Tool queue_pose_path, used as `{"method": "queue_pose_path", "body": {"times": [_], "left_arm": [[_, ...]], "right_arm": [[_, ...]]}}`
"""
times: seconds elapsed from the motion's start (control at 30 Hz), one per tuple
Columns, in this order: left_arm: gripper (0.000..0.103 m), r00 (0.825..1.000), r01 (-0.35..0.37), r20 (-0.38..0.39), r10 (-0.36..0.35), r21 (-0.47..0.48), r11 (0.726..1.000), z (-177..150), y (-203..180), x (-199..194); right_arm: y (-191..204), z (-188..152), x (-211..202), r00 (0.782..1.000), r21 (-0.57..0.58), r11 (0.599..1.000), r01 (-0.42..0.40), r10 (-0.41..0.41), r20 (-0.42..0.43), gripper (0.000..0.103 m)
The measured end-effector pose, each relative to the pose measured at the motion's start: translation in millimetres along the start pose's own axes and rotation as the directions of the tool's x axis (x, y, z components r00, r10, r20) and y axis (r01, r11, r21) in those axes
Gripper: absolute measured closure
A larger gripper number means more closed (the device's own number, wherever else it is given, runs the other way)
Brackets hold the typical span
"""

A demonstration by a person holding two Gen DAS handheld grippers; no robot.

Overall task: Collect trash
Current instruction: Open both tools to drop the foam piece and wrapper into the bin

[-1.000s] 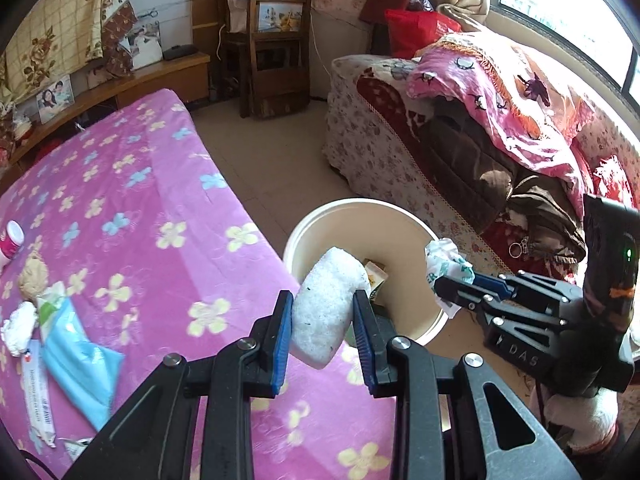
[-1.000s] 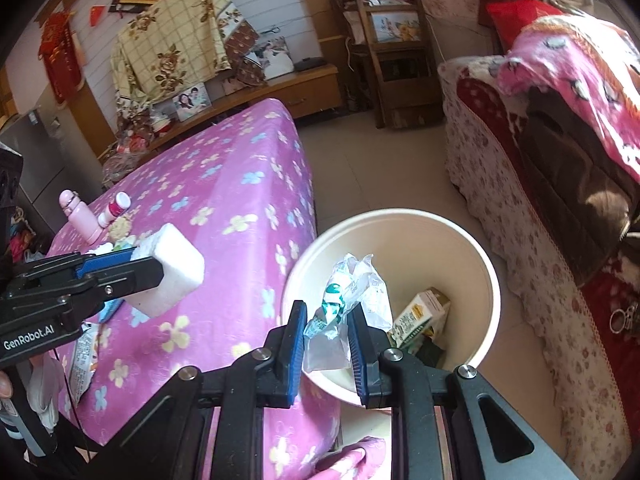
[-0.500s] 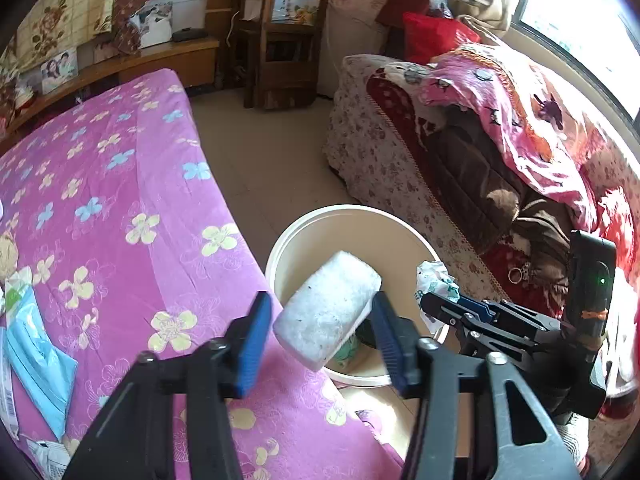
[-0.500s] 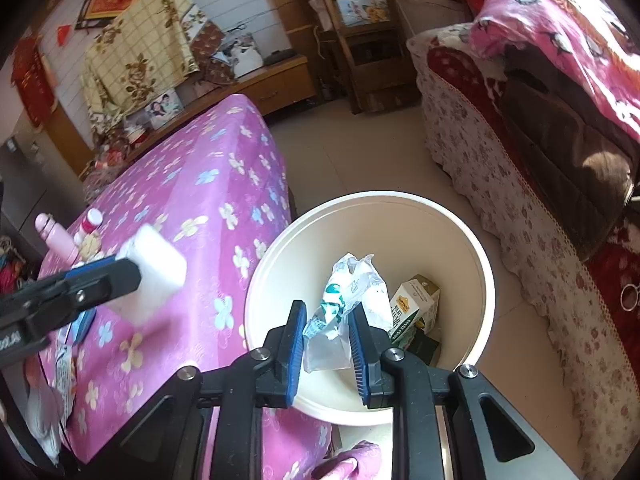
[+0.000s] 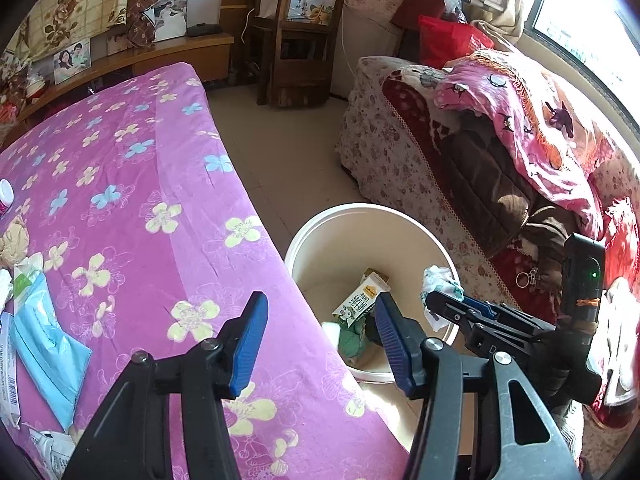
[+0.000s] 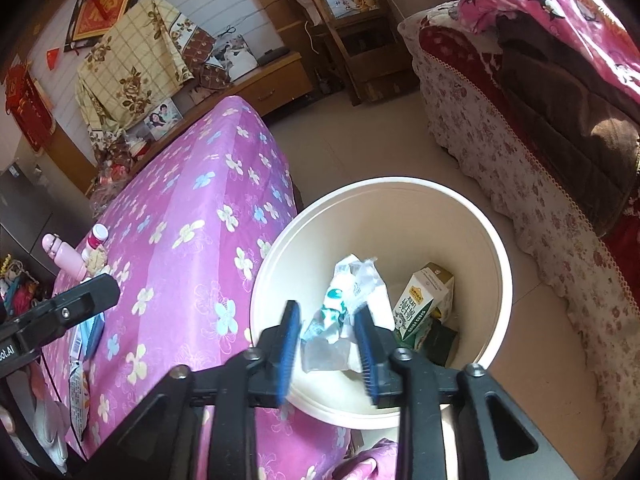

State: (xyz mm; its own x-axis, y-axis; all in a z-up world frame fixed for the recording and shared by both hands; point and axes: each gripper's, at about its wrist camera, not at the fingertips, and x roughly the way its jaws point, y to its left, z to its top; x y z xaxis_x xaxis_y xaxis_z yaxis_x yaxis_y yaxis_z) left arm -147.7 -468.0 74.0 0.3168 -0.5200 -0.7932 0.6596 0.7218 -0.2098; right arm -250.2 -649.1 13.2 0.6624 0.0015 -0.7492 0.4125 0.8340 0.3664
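— Sunlit living room: a cream bucket (image 6: 498, 280) is seen on the tiled floor between a table under a pink flowered cloth (image 5: 132, 184) and a draped sofa (image 5: 400, 168). What is shown of the grippers?

— The left gripper (image 5: 318, 344) is held with its blue pads well apart and nothing between them, at the table's edge beside the bucket. The right gripper (image 6: 329, 354) is held over the bucket; its jaws have just been opening, and a crumpled plastic wrapper (image 6: 346, 316) is seen between the parted pads, with a gap on the left side.

— And the rest of the trash?

— A milk carton (image 6: 420, 304) is seen in the bucket. A blue packet (image 5: 44, 340) is left on the cloth.
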Motion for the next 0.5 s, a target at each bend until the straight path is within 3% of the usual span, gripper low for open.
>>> {"method": "queue_pose_path", "body": {"times": [0.07,0.5], "left_arm": [[0.046,1.000,0.003,0.001,-0.003,-0.002,1.000,-1,1,-2],[0.046,0.999,-0.016,0.031,0.016,0.005,1.000,-5,1,-20]], "right_arm": [[1,1,-2,1.000,0.002,1.000,-0.008,0.008,0.012,0.023],[16,-1,-17,1.000,-0.031,0.999,0.020,-0.019,0.025,0.023]]}}
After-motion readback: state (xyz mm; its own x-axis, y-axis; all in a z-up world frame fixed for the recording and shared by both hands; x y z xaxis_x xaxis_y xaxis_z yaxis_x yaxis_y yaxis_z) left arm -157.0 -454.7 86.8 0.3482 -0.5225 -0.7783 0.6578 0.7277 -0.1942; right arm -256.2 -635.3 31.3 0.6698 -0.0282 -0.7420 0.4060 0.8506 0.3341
